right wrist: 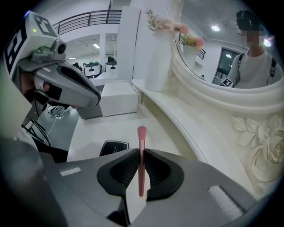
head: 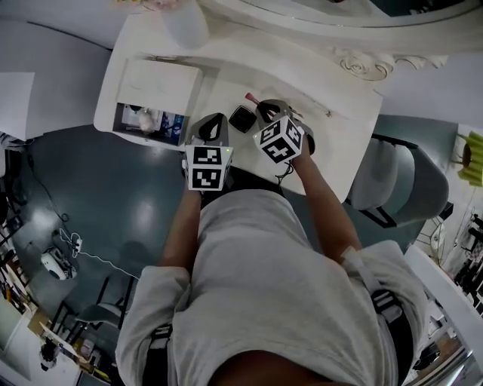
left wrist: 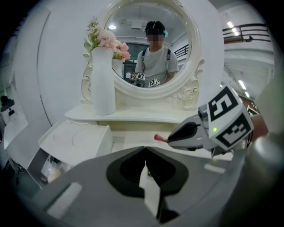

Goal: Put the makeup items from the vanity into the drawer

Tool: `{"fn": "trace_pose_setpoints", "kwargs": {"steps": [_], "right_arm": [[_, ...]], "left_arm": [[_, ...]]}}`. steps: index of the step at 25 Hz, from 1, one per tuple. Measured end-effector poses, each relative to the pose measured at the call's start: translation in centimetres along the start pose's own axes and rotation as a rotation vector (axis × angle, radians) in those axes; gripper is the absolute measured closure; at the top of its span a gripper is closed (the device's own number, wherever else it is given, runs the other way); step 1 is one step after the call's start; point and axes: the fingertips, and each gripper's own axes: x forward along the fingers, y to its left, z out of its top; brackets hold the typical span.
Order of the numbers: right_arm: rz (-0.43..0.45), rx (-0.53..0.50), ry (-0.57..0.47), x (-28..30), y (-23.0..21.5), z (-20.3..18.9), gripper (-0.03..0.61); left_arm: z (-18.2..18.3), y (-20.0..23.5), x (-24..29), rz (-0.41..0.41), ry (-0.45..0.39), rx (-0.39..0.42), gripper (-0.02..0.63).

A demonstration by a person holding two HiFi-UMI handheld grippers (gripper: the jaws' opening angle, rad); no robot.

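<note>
Head view: mirror (head: 324,9) cut off by top edge; drawer (head: 151,121) contents too small to name — pale and blue shapes only. Pink brush (head: 251,98) shows just its tip, rest hidden under right tongs (head: 268,107). Right gripper view: black compact (right wrist: 114,147) near edge hidden behind the tongs' body.

A slim pink makeup brush (right wrist: 141,142) is clamped upright between the jaws of the right gripper (right wrist: 141,153), its rounded pink head poking out past the jaw tips. A flat, square black compact (right wrist: 114,147) lies on the white vanity top (right wrist: 100,128) just below and left of those tips. The open drawer (head: 118,125), with a few items inside, sits off to the left of the left gripper (head: 213,127).
</note>
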Motion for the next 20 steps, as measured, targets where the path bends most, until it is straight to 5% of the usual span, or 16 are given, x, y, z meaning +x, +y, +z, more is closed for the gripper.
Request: {"fn": "trace_pose_setpoints", "kwargs": {"steps": [9, 20], "right_arm": [[0.081, 0.106, -0.153, -1.2, 3.4, 7.3, 0.534], [0.18, 0.065, -0.264, -1.4, 8.9, 15.8, 0.534]], "left_arm": [[0.6, 3.9, -3.3, 0.043, -0.046, -0.026, 0.611], [0.5, 11.3, -6.6, 0.124, -0.085, -0.098, 0.611]]}}
